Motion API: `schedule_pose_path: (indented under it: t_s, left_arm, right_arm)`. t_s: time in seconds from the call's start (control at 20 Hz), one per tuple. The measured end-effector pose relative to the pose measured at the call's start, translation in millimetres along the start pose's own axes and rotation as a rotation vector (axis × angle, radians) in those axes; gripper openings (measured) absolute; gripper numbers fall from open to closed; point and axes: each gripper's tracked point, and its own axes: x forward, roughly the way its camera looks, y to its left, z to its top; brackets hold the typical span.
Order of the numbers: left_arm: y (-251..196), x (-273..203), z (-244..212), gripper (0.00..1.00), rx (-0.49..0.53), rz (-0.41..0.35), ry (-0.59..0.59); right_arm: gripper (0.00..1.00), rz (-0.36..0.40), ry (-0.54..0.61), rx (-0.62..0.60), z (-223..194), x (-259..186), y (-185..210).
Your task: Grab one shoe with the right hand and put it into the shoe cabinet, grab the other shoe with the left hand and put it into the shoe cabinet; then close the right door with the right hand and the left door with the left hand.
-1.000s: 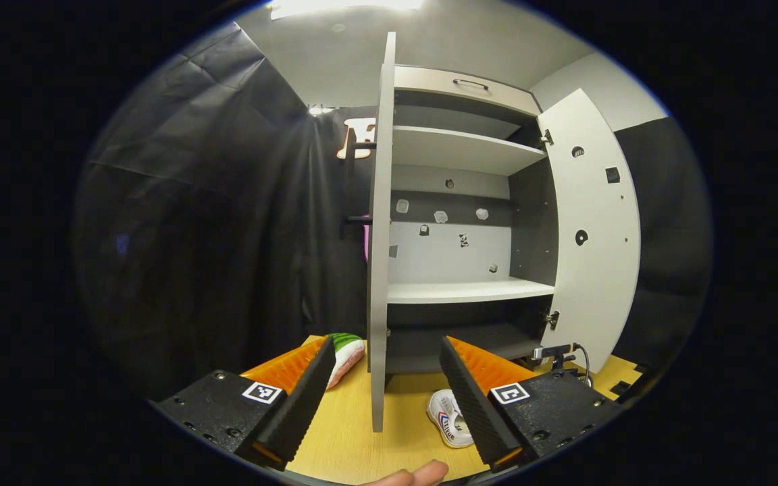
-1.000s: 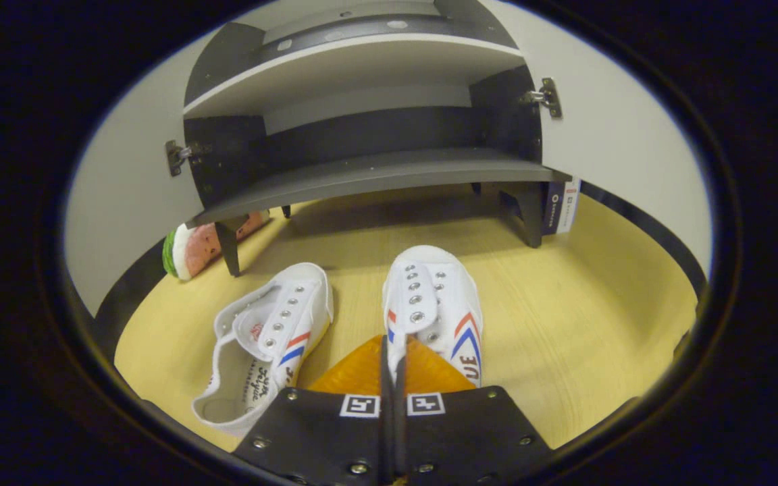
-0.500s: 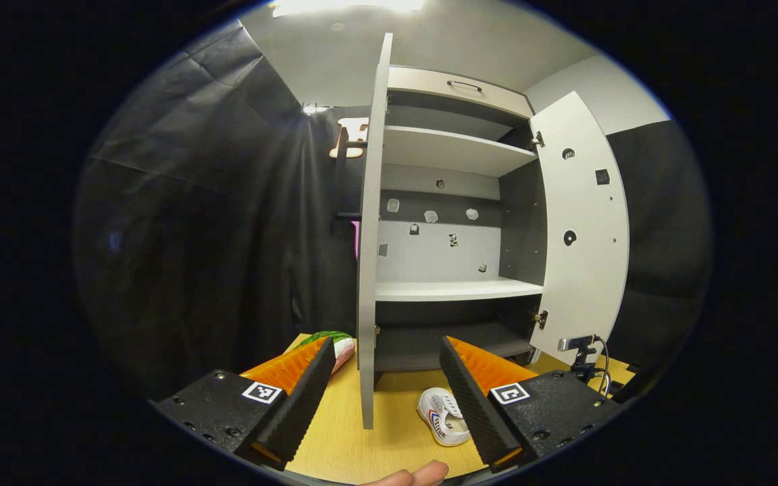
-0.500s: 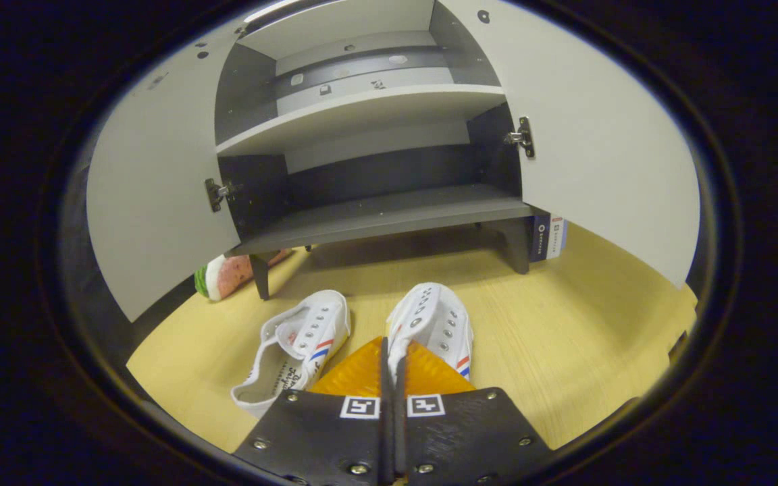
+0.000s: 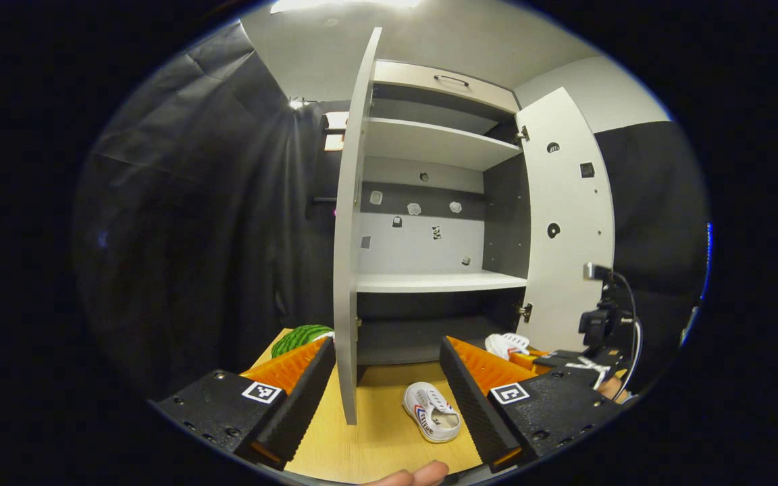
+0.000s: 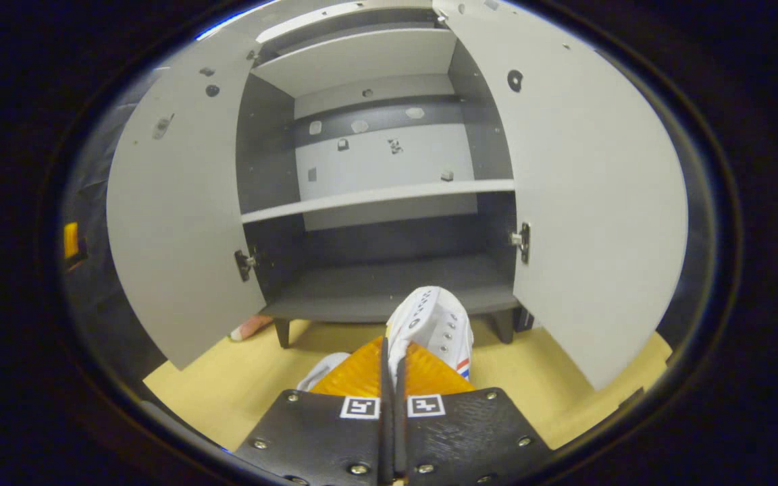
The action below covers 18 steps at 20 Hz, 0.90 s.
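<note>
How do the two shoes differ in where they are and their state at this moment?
The held shoe is pinched in the right gripper, raised before the cabinet; the other shoe lies on the table, ungripped, near the open left gripper. Both are white with red-and-blue stripes.

black cloth wall (image 5: 179,202), wooden tabletop (image 6: 564,378), grey ceiling (image 5: 470,40)

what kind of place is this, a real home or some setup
Most likely a staged recording booth, not a home: a small shoe cabinet with both doors open stands on a light wooden tabletop, black cloth hangs as the wall, and a small camera on a stand sits beside it.
</note>
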Motion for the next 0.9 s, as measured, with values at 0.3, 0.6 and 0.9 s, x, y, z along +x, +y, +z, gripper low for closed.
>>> schedule_pose_path:
  t_s: [0.3, 0.6, 0.9]
  left_arm:
    - [5, 12, 6, 0.96, 0.005, 0.047, -0.029]
    - [-8, 23, 6, 0.96, 0.008, 0.040, -0.039]
    - [-4, 31, 0, 0.96, 0.021, 0.070, -0.026]
  right_arm:
    - [0.01, 0.030, -0.123, -0.059, 132, 7, 13]
    - [0.01, 0.054, -0.169, -0.102, 233, 60, 28]
    - [0.01, 0.047, -0.169, -0.227, 281, 169, 29]
